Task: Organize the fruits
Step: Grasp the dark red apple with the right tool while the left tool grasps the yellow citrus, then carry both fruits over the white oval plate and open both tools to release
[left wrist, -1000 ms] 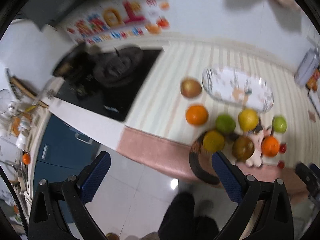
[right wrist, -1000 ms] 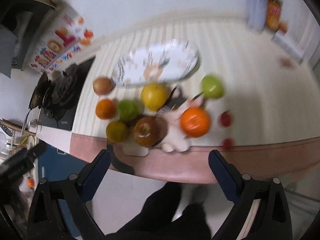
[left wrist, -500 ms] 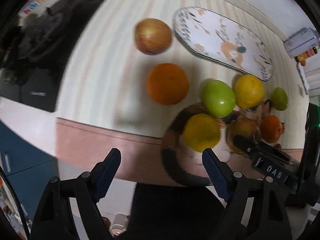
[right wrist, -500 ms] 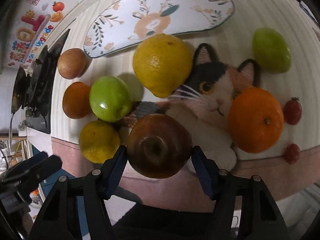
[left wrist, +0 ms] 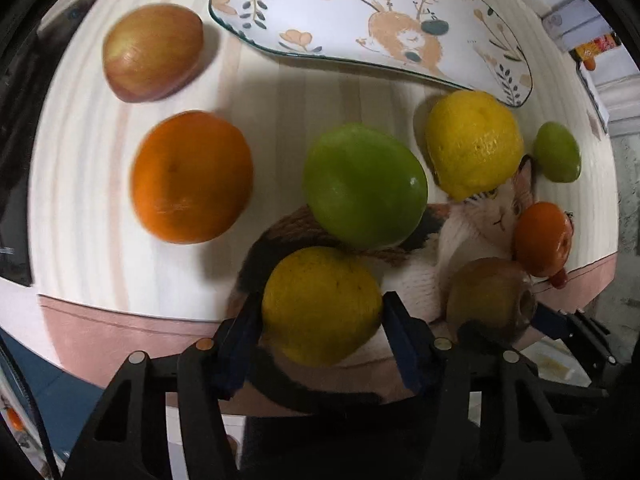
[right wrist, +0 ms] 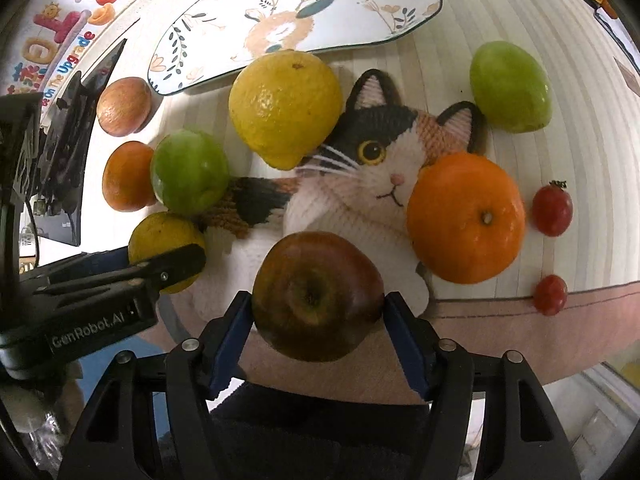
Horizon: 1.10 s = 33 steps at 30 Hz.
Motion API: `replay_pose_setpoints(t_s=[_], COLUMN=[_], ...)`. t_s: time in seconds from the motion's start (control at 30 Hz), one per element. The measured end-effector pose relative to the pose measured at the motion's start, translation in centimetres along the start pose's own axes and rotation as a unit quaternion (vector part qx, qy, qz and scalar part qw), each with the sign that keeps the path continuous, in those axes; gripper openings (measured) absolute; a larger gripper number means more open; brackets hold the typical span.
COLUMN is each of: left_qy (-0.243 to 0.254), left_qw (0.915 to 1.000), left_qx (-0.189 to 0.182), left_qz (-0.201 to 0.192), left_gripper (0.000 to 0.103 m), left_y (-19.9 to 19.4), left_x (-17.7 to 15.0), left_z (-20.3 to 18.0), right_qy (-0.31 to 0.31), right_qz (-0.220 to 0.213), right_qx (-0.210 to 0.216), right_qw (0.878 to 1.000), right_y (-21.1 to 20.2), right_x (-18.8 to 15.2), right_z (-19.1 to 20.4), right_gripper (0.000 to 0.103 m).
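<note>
My left gripper is shut on a yellow-green citrus at the near edge of a cat-shaped mat. My right gripper is shut on a dark red apple on the same mat. Around them lie a green apple, a lemon, an orange, a pale red apple, a second orange and a small green fruit. A flower-patterned oval plate lies behind, with nothing on it.
Two cherry tomatoes lie right of the mat near the pink counter edge. A black stovetop is at the far left. Bottles and packets stand at the back right.
Both grippers came down from well above the counter to the mat's near edge. The left one closed around the yellow-green citrus and the right one around the dark red apple.
</note>
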<state>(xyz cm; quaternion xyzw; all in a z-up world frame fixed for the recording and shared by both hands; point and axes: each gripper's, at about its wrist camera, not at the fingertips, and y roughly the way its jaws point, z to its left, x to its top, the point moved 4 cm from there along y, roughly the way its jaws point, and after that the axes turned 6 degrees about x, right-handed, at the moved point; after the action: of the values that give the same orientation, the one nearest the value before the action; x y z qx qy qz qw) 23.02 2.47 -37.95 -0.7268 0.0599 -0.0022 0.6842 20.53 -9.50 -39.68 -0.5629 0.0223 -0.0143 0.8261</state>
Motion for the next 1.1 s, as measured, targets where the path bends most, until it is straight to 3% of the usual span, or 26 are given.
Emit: replay_pose_setpoints(t_s=[0.4, 0.5, 0.63, 0.77, 0.87, 0.97, 1.1], left_qy=[0.001, 0.003, 0.010, 0.016, 0.026, 0.030, 0.019], left_qw=[0.9999, 0.9998, 0.9984, 0.9940, 0.9908, 0.9906, 0.9949], left_qx=[0.006, -0.001, -0.029, -0.056, -0.048, -0.024, -0.008], left_qz=[-0.008, -0.019, -0.046, -0.092, -0.124, -0.131, -0.099], left_gripper=[0.056, 0.056, 0.056, 0.056, 0.056, 0.056, 0.056], left_y=[-0.2, -2.3, -7.0, -12.0, -14.0, -13.5, -10.3], left_x=[0.5, 0.2, 1.1, 5.0, 9.8, 14.7, 19.3], left_z=[-0.2, -0.6, -1.0, -2.0, -2.2, -2.2, -1.0], right_qy=[0.008, 0.000, -0.014, -0.016, -0.020, -0.032, -0.055], right_qz=[0.004, -0.003, -0.044, -0.087, -0.114, -0.118, -0.105], right_qx=[0.018, 0.028, 0.044, 0.043, 0.019, -0.006, -0.038], right_qw=[1.000, 1.000, 0.998, 0.995, 0.993, 0.992, 0.992], right_y=[-0.2, -2.0, -6.8, -10.5, -11.4, -10.4, -7.8], right_x=[0.6, 0.6, 2.2, 6.3, 11.5, 15.9, 20.1], right_z=[-1.1, -0.6, 0.3, 0.1, -0.3, 0.2, 0.5], right_gripper=[0.069, 0.069, 0.069, 0.069, 0.069, 0.069, 0.069])
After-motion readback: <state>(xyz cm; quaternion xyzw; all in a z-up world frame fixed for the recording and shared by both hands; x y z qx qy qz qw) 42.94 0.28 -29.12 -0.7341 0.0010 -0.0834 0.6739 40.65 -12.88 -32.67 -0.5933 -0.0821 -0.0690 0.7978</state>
